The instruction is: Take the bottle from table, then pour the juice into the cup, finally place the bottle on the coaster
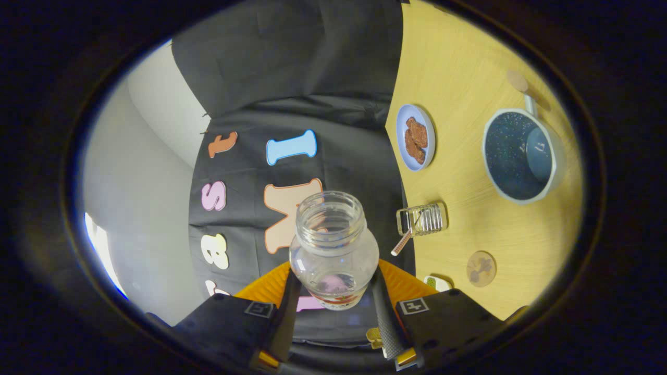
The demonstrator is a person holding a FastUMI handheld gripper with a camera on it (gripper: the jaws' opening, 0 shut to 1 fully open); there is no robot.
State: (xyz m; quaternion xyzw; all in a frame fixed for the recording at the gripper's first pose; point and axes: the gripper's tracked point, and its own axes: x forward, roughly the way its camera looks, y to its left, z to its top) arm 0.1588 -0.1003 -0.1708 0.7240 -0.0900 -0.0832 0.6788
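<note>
- Gripper (333,291) fingers closed on both sides of the clear, open bottle (333,250)
- Cup (521,155) on the table (469,62)
- Coaster (480,269) near the cup

The gripper (333,291) clamps the clear bottle (333,250) between both fingers, open mouth pointing away. Beyond, on the wooden table (469,57): the cup (521,155), a round coaster (480,269), a plate (415,137).

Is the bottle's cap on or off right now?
Off. The bottle, held between the gripper fingers, shows a bare, open threaded mouth.
</note>
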